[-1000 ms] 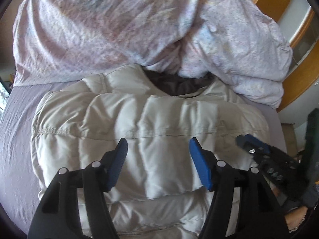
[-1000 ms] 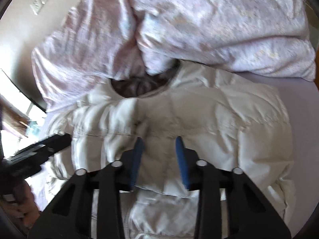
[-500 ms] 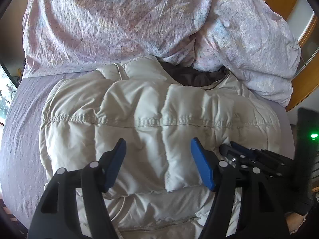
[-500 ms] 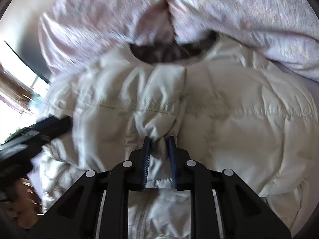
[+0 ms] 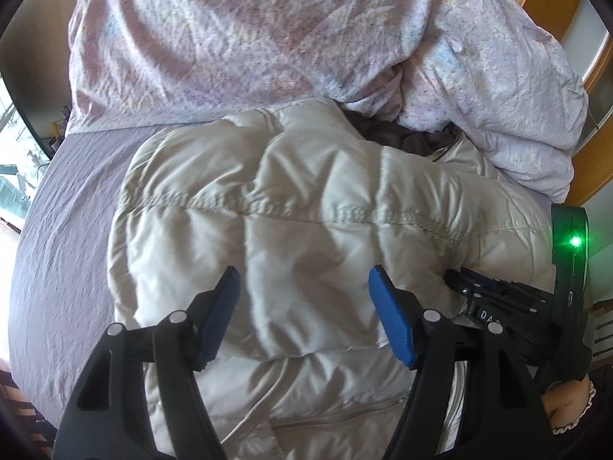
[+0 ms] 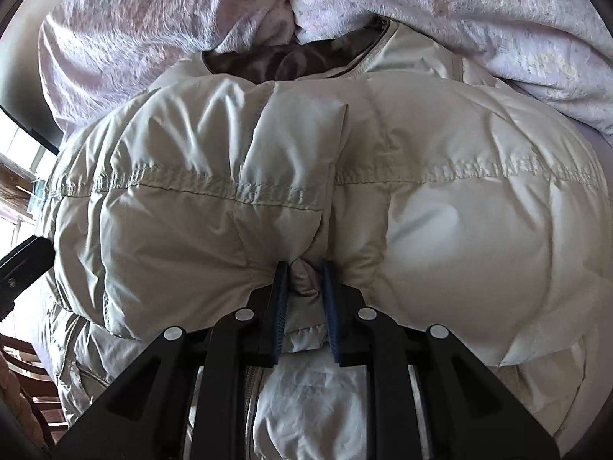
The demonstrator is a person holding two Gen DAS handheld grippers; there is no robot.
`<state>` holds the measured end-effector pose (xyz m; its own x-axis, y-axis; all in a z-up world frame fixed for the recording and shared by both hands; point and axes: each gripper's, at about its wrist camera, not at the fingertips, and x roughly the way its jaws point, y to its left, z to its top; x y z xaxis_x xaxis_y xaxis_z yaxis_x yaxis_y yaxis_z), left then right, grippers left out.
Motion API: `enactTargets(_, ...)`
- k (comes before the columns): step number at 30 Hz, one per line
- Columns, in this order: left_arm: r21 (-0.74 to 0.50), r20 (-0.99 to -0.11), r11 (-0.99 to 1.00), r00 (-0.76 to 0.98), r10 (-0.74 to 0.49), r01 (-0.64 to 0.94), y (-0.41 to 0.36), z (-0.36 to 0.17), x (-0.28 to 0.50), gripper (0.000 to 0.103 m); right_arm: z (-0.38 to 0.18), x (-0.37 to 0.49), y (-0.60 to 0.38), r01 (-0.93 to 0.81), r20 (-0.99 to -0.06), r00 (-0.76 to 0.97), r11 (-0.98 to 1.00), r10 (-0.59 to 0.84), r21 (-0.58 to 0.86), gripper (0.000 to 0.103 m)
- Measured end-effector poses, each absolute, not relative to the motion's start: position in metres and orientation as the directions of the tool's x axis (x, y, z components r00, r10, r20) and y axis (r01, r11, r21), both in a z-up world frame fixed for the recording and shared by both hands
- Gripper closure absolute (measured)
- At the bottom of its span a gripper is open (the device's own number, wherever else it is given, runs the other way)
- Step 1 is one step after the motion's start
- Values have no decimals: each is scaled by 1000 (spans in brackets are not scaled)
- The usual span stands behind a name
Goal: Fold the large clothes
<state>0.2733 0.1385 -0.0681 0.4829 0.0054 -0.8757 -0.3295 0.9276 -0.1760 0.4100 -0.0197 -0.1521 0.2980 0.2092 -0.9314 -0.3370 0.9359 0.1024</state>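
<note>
A cream puffer jacket (image 5: 306,207) lies on the bed (image 5: 57,230), collar against the rumpled duvet (image 5: 249,30). The right gripper (image 6: 304,272) – jaws just narrowed – pinches the jacket's folded edge. The left gripper (image 5: 304,283) hovers spread above it.

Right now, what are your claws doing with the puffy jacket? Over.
Right claw just closed, pinching the puffy jacket. Left claw open above it, gripping nothing. Crumpled duvet crowds the collar.

Cream quilted puffer jacket (image 5: 306,207) lies folded and puffy across the bed's middle, dark lining showing at the collar, which butts against the rumpled duvet.
</note>
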Motion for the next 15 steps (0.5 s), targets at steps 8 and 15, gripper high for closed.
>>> enactTargets(8,-164,-875,917,483,35,-363,157,-68,249,29,-155,408,-18,-314,-932,300,944,204,106,84)
enactTargets(15,-112,-874,918,477,91,-380,170,-68,221,19,-136,405,-53,-283,-926,278,943,257,176,48)
